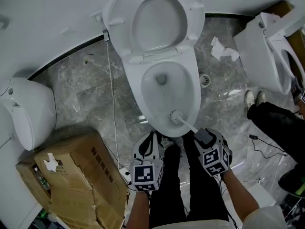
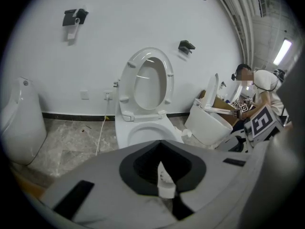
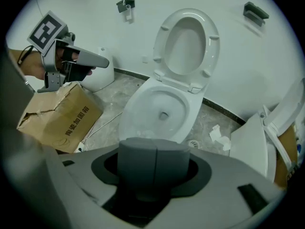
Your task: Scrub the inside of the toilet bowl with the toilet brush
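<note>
A white toilet [image 1: 164, 56] stands ahead with lid and seat raised, its bowl [image 1: 167, 87] open below me. The toilet brush [image 1: 175, 116] has its white bristle head inside the bowl against the near rim. Its handle slants back to my right gripper [image 1: 203, 135], which is shut on the grey handle end [image 3: 153, 166]. The same bowl [image 3: 159, 111] shows past that handle. My left gripper [image 1: 147, 152] hangs over the floor left of the bowl's near end, away from the brush. Its white fingertips [image 2: 165, 180] lie together with nothing between them. The toilet [image 2: 145, 109] shows ahead of it.
A torn cardboard box [image 1: 71, 175] sits at the near left, with a white ceramic fixture [image 1: 28, 111] behind it. A second toilet [image 1: 264, 56] lies tipped at the right beside crumpled paper [image 1: 223, 50] and another person's leg [image 1: 276, 123]. A cable [image 1: 112, 104] crosses the marble floor.
</note>
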A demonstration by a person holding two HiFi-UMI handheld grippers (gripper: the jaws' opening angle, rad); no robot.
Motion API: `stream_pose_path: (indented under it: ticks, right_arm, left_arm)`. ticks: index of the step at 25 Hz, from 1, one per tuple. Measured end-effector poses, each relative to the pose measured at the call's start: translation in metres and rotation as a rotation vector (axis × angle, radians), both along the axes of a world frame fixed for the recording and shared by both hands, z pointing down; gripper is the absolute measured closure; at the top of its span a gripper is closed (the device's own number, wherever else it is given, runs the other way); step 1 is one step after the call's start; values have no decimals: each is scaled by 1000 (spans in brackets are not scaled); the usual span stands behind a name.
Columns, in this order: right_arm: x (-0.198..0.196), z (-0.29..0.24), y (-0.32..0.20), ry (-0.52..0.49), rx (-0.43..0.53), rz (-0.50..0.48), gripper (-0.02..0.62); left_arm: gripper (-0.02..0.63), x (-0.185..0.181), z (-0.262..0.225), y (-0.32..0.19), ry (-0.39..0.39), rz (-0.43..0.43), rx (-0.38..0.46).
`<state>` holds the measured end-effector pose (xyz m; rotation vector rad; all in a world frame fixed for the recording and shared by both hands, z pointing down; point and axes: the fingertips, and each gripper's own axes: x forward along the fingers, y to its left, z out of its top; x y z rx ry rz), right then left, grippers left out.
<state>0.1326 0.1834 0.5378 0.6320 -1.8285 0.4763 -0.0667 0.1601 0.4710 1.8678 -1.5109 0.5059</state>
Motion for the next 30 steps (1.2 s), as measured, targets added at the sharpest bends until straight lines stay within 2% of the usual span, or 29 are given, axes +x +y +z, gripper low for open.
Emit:
stream_pose_path:
  ticks: [10,19,26,30]
  right_arm:
    - [-42,1,17,-58,-38,-70,328]
    - [-79,9,-15,-150,-38,11,330]
    - [-102,14,-52,-228,-44,114,331]
    - [-107,18,-75,-268,-65,207,331]
  left_arm:
    - [580,-16,1,12,-9,-41,-7]
    - [580,-25,8,25,-16,-72,-30]
    - [580,-21,15,28,-23,-69,-58]
    - [580,-15,14,15,-21,-52,-57]
